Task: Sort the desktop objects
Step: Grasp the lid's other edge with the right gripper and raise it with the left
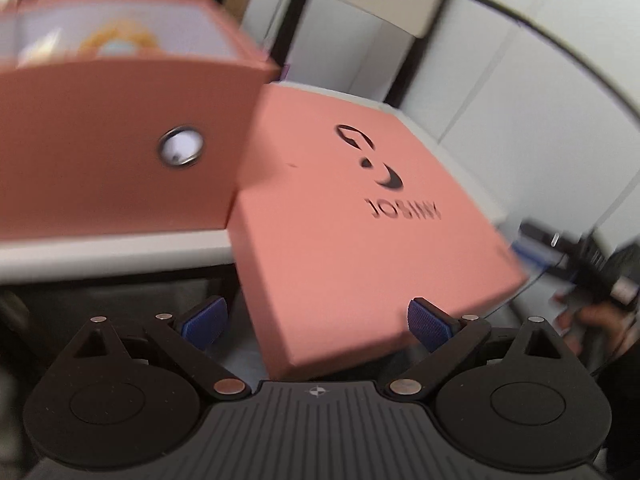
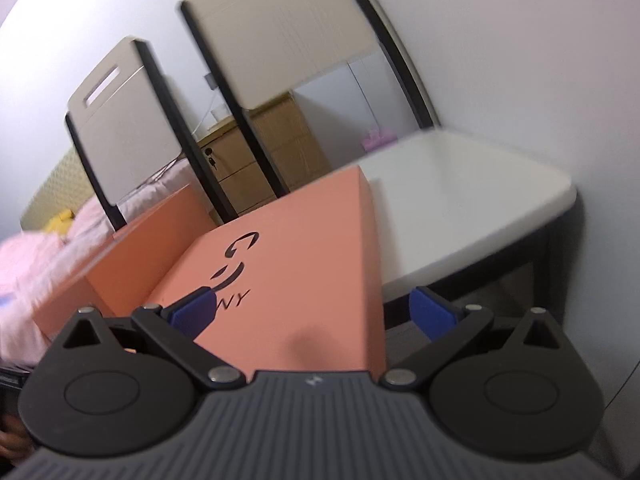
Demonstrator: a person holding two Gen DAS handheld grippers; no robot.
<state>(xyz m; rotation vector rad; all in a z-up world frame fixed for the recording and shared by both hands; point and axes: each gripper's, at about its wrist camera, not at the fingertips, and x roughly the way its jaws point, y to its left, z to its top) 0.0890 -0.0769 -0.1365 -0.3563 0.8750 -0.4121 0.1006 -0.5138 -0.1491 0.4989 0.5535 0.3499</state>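
A salmon-pink box lid with a black logo lies tilted, half off the white table's edge, beside the open salmon box with a metal eyelet. Blurred items lie inside the box. My left gripper is open, its blue pads on either side of the lid's near corner. In the right wrist view the lid reaches between my right gripper's open fingers, with the box behind it on the left. Neither pad pair clearly clamps the lid.
The white table extends right of the lid. Two beige folding chairs stand behind it, with a wooden drawer cabinet and a pink-covered bed beyond. The other hand-held gripper shows at the right of the left wrist view.
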